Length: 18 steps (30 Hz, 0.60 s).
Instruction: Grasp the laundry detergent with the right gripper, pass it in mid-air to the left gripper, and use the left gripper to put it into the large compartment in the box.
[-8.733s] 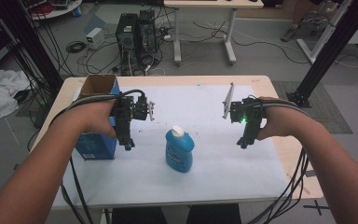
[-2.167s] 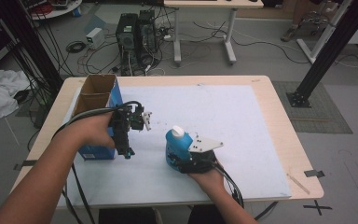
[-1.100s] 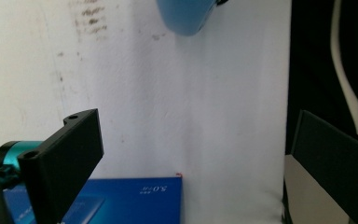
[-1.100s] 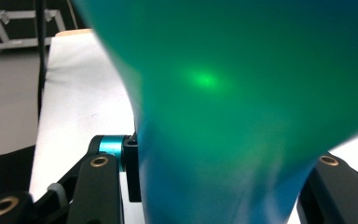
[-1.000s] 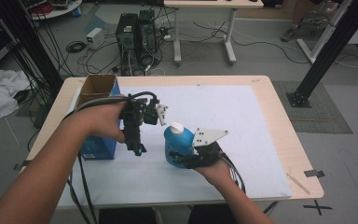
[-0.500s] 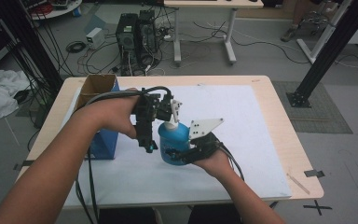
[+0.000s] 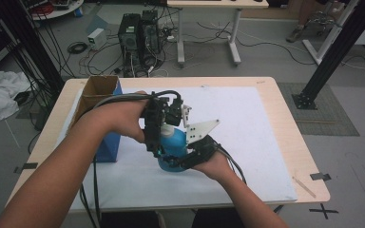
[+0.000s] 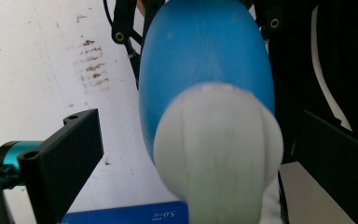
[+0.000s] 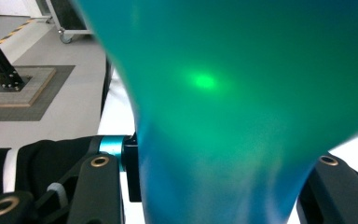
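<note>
The right tongs (image 7: 183,159) clamp the body of the blue bottle (image 7: 173,145) low down, holding it steady at the middle of the white surface (image 7: 247,142), probably so that it cannot turn or tip. The left tongs (image 8: 186,154) stand wide around its white cap (image 8: 219,149), a jaw on each side without pressing, apparently lined up to grip and unscrew it.
</note>
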Each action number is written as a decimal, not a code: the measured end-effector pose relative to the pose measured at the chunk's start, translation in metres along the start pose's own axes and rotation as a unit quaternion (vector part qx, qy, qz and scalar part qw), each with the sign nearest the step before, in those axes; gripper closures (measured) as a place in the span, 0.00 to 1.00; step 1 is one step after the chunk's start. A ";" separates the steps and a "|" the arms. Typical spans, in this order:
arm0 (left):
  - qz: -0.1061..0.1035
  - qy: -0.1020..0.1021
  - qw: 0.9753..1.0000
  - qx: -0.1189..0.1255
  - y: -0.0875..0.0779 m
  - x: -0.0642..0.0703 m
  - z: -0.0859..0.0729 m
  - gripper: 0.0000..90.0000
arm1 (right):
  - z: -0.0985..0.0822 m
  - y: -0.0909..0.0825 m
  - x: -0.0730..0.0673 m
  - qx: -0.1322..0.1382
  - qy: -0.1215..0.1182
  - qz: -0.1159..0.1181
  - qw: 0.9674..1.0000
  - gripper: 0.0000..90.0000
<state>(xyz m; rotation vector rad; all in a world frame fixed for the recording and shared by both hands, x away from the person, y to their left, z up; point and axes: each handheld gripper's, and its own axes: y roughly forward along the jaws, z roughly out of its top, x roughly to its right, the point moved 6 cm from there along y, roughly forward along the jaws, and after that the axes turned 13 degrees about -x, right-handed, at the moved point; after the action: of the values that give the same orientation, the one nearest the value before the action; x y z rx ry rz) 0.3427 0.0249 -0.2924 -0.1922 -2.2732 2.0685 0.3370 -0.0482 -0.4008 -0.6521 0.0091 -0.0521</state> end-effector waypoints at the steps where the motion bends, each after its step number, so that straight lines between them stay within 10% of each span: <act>1: 0.000 0.000 1.000 0.000 0.000 0.000 0.000 0.02 | 0.001 0.001 0.000 0.001 0.000 0.001 1.000 0.51; 18: -0.015 -0.003 0.999 -0.029 0.013 -0.001 0.005 0.14 | 0.005 0.004 -0.001 0.003 -0.002 0.005 1.000 0.51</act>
<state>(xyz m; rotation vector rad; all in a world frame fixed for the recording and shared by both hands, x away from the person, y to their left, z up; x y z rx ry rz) 0.3432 0.0209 -0.3055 -0.1543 -2.3272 1.9939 0.3360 -0.0416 -0.3996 -0.6469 0.0078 -0.0410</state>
